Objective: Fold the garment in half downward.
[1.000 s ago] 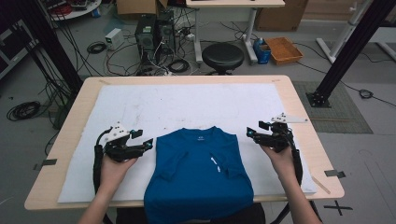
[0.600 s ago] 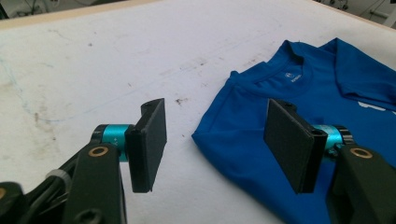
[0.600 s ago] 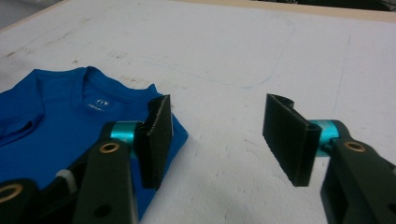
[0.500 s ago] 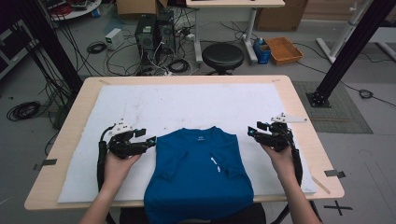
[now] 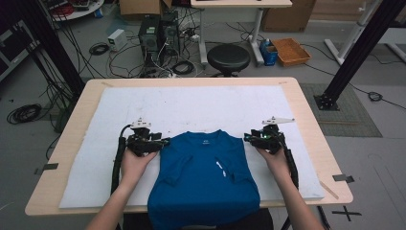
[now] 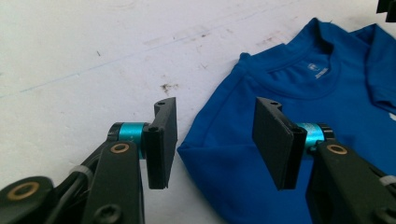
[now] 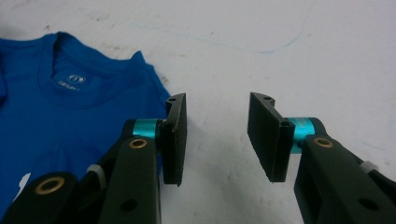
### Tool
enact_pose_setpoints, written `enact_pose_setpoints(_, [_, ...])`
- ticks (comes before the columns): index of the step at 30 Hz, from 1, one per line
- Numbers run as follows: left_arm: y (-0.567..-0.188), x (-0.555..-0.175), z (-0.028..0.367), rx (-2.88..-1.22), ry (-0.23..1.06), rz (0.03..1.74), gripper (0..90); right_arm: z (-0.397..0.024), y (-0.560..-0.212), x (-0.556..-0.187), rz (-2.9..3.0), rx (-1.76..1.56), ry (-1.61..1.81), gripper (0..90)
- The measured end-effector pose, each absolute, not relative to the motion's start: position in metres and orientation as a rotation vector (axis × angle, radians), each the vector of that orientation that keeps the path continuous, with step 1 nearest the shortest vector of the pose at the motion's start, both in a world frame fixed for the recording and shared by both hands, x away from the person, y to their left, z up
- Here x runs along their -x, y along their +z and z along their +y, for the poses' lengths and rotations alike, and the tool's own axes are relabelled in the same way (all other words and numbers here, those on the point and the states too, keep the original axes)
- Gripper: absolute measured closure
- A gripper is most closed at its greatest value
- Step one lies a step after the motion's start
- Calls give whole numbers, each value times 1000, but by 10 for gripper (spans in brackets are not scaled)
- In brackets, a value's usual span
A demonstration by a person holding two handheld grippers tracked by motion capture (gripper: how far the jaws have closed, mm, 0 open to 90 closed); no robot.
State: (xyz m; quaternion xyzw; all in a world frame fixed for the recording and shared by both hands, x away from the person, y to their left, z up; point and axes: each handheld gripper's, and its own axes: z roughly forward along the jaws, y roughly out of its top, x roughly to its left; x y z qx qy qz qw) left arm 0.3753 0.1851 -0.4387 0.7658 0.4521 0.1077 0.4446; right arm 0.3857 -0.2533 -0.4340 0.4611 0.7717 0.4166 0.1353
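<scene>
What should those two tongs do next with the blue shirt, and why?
Probably ease each inward onto its shoulder edge and pinch. The left tongs already straddle the blue shirt, the right tongs sit just beside it, and both have been closing with no cloth gripped yet.

a grey floor [image 5: 119, 62] strewn with cables is seen beyond the wooden table [image 5: 306, 103]; a black stool [image 5: 228, 58], computer towers [image 5: 155, 33] and an orange tray [image 5: 290, 51] are placed there.

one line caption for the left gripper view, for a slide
Left gripper, jaws apart, straddling the folded shoulder edge of a blue T-shirt on a white mat.
</scene>
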Motion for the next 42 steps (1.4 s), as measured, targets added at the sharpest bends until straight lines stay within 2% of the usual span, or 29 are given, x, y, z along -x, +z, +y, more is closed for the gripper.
enact_pose_setpoints(4, [-445, -378, 181, -1934, 248, 1153, 502, -243, -438, -387, 2292, -1319, 1185, 604])
enact_pose_setpoints(6, [-446, -379, 180, -1956, 244, 1154, 508, -239, -440, -387, 2310, -1313, 1175, 643])
enact_pose_setpoints(11, [-446, -378, 179, -1982, 283, 1149, 636, -233, -443, -388, 2359, -1276, 1124, 817])
enact_pose_setpoints(14, [-446, -377, 179, -1995, 311, 1145, 735, -234, -441, -386, 2344, -1262, 1109, 892])
enact_pose_setpoints(18, [-444, -375, 181, -1993, 337, 1139, 823, -240, -440, -387, 2309, -1287, 1104, 896])
enact_pose_setpoints(22, [-444, -375, 181, -1981, 342, 1150, 831, -242, -439, -387, 2297, -1299, 1108, 894])
enact_pose_setpoints(23, [-443, -374, 182, -1979, 351, 1152, 820, -243, -439, -387, 2293, -1297, 1111, 874])
enact_pose_setpoints(25, [-442, -376, 181, -1961, 357, 1161, 659, -244, -437, -387, 2275, -1295, 1144, 771])
enact_pose_setpoints(28, [-441, -379, 179, -1959, 341, 1144, 599, -244, -434, -388, 2266, -1296, 1169, 733])
enact_pose_setpoints(30, [-441, -382, 176, -1966, 343, 1128, 594, -240, -435, -391, 2277, -1296, 1163, 694])
enact_pose_setpoints(35, [-443, -387, 166, -2040, 332, 1109, 592, -229, -439, -398, 2327, -1306, 1108, 671])
enact_pose_setpoints(37, [-444, -385, 162, -2064, 371, 1106, 627, -225, -443, -399, 2359, -1290, 1070, 686])
enact_pose_setpoints(38, [-444, -384, 161, -2075, 397, 1098, 673, -222, -444, -399, 2369, -1275, 1043, 703])
enact_pose_setpoints(40, [-444, -383, 161, -2088, 403, 1086, 767, -221, -444, -397, 2379, -1242, 1038, 784])
enact_pose_setpoints(42, [-444, -382, 159, -2091, 403, 1079, 821, -218, -444, -395, 2383, -1201, 1015, 835])
